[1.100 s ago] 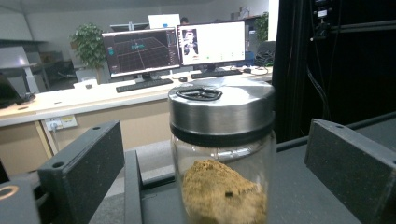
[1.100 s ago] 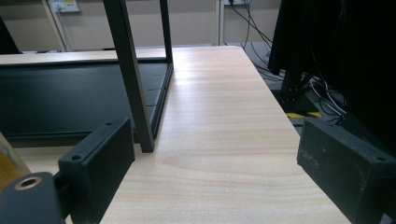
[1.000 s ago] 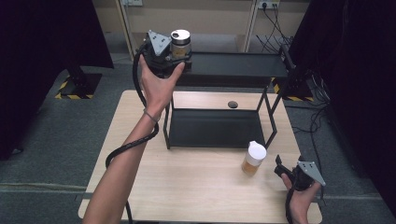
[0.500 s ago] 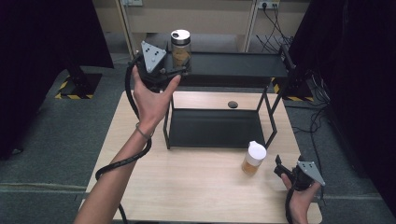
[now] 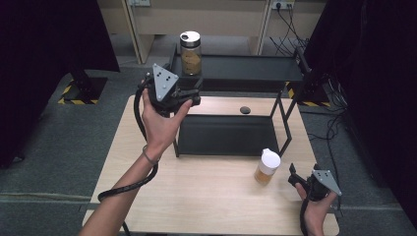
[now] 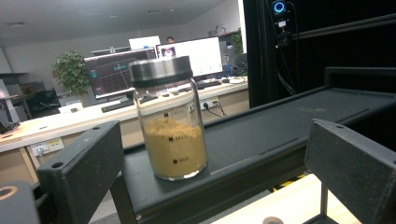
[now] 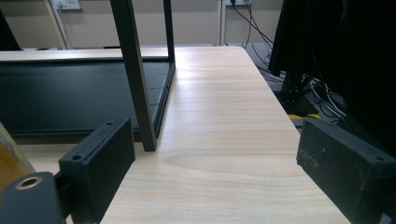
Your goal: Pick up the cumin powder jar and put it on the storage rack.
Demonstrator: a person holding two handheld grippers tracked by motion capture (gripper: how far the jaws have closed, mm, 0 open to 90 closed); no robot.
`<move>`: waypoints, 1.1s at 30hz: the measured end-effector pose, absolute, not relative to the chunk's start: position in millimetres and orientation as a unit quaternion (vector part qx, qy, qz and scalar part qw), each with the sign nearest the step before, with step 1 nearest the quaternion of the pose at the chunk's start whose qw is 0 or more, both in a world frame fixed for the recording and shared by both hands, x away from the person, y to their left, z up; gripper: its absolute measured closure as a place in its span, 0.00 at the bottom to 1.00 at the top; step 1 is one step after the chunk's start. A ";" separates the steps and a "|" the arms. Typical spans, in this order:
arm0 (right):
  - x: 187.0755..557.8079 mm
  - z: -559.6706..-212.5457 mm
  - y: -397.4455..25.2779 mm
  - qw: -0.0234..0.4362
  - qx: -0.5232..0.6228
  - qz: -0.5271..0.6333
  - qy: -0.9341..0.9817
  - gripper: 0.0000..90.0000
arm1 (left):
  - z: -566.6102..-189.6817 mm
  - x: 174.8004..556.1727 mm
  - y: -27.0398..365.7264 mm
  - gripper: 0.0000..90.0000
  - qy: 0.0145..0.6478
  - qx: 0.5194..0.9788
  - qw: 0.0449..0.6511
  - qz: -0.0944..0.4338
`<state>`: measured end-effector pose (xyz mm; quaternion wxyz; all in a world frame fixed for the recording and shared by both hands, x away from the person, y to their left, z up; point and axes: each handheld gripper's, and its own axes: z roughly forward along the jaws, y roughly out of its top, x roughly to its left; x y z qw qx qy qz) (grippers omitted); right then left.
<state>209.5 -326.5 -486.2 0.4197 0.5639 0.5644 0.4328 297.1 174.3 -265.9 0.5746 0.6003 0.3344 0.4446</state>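
On the top shelf of the black rack, at its left end, the glass jar of tan powder is standing upright by itself, metal lid on. I am holding my left gripper just in front of the rack's left corner, lower than the jar and clear of it, jaws spread wide and grasping nothing; in the left gripper view the jar is sitting between and beyond my two black jaws, untouched. A second ago this gripper was up at the jar, right beside it on the shelf; half a second ago it was already drawing back, and now it is well off the shelf while the jar is staying where it was.

My right gripper is resting at the front right corner of the worktop, right of the rack's front leg, jaws released and apart, unmoved from before. A white-capped bottle of amber liquid is standing just left of it, in front of the rack, also unmoved.

A small dark disc is lying on the pale wooden worktop behind the rack's lower tray. Grey carpet is surrounding the worktop, with black curtains at both sides and cables trailing right of the rack.
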 end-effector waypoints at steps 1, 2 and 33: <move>209.4 -486.4 -326.5 0.420 0.563 0.433 0.564 0.13 | -267.8 296.5 174.7 0.04 0.334 0.600 0.575 0.445; 209.4 -486.5 -326.5 0.420 0.564 0.433 0.564 0.13 | -269.6 295.7 175.0 0.04 0.334 0.599 0.576 0.445; 209.0 -486.4 -325.6 0.419 0.561 0.434 0.567 0.13 | -331.5 275.1 178.9 0.04 0.339 0.592 0.589 0.434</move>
